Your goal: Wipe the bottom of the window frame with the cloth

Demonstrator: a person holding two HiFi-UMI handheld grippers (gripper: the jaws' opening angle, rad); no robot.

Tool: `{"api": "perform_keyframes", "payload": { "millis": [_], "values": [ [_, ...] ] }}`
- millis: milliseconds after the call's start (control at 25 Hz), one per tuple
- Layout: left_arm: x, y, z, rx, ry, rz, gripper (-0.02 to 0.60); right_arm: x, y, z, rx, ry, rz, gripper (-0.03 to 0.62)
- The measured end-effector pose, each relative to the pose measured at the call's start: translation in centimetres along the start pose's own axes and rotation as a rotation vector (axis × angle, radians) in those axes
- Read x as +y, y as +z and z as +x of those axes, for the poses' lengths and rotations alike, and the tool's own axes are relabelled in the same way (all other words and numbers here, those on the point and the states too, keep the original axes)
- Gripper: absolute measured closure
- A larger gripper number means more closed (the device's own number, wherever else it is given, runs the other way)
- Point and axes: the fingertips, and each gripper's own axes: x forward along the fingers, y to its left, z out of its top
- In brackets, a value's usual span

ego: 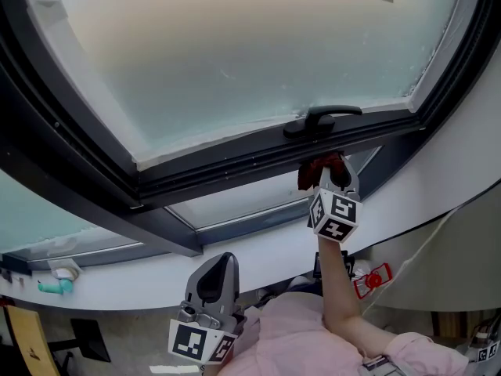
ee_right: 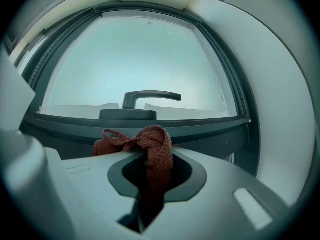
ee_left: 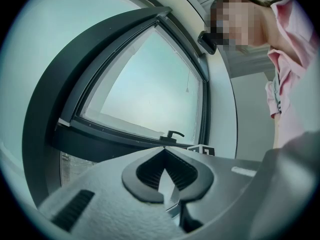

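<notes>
A red-brown cloth (ego: pixel 315 168) is bunched in my right gripper (ego: pixel 327 169), which is shut on it. The cloth (ee_right: pixel 150 143) sticks out past the jaw tips, just below the dark bottom rail of the window frame (ee_right: pixel 200 128); I cannot tell whether it touches the rail. The black window handle (ee_right: pixel 145 98) sits right above it. In the head view the bottom rail (ego: pixel 227 169) runs from lower left to upper right under the frosted pane. My left gripper (ego: pixel 221 266) hangs low near my chest, shut with nothing in it, its tips (ee_left: pixel 164 149) pointing up at the window.
A white curved wall (ego: pixel 446 171) borders the window on the right. A fixed lower pane (ego: pixel 235 202) lies under the rail. A teal object (ego: pixel 56 287) rests on the ledge at far left. A red tag (ego: pixel 374 280) hangs by my pink sleeve (ego: pixel 344 319).
</notes>
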Motion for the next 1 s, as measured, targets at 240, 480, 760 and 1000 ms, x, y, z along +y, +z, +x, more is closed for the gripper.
{"api": "perform_keyframes", "payload": {
  "millis": [240, 480, 760, 1000],
  "values": [
    [-0.3, 0.0, 0.2, 0.001, -0.008, 0.007, 0.58, -1.7, 0.0, 0.4, 0.012, -0.038, 0.021, 0.534],
    [-0.6, 0.2, 0.6, -0.004, -0.009, 0.014, 0.58, -3.0, 0.1, 0.8, 0.019, -0.059, 0.025, 0.534],
    [-1.2, 0.1, 1.7, 0.002, -0.006, 0.02, 0.58, -4.8, 0.2, 1.1, 0.021, -0.084, 0.027, 0.534],
    [-2.1, -0.2, 3.0, 0.009, -0.016, 0.019, 0.58, -5.5, 0.3, 1.4, 0.018, -0.077, 0.007, 0.537]
  ]
}}
